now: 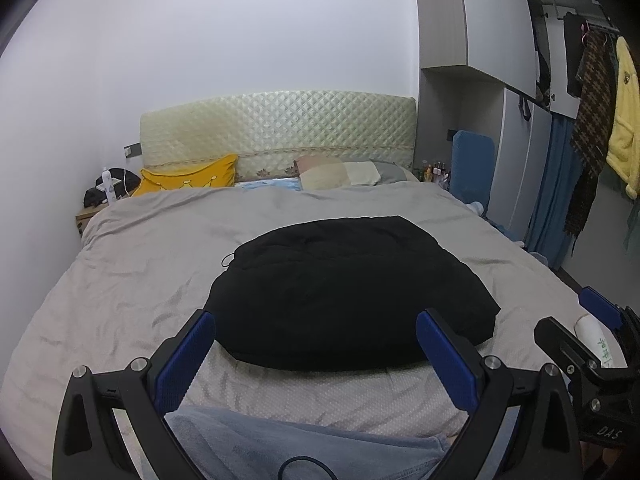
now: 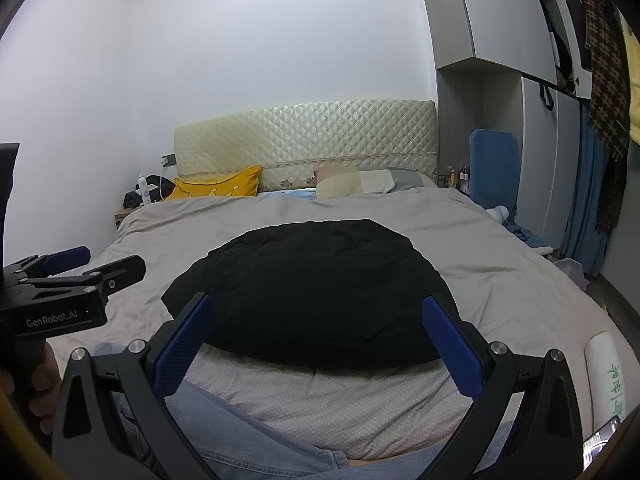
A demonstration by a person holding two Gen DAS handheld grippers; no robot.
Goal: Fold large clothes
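Note:
A black padded garment [image 1: 348, 292] lies folded into a compact bundle in the middle of the grey bed cover [image 1: 132, 264]; it also shows in the right wrist view [image 2: 316, 292]. My left gripper [image 1: 316, 332] is open and empty, held above the bed's near edge, just short of the bundle. My right gripper [image 2: 318, 316] is open and empty at the same height, its blue fingers [image 2: 448, 344] framing the bundle's near edge. Each gripper shows at the side of the other's view, the right one [image 1: 592, 340] and the left one [image 2: 76, 276].
Yellow pillow [image 1: 188, 176] and pale pillows [image 1: 344, 172] lie by the quilted headboard [image 1: 276, 132]. A white tube [image 2: 608, 376] lies on the bed's right edge. Clothes hang at the wardrobe [image 1: 592, 120] on the right. My jeans-clad leg [image 1: 304, 448] is at the near edge.

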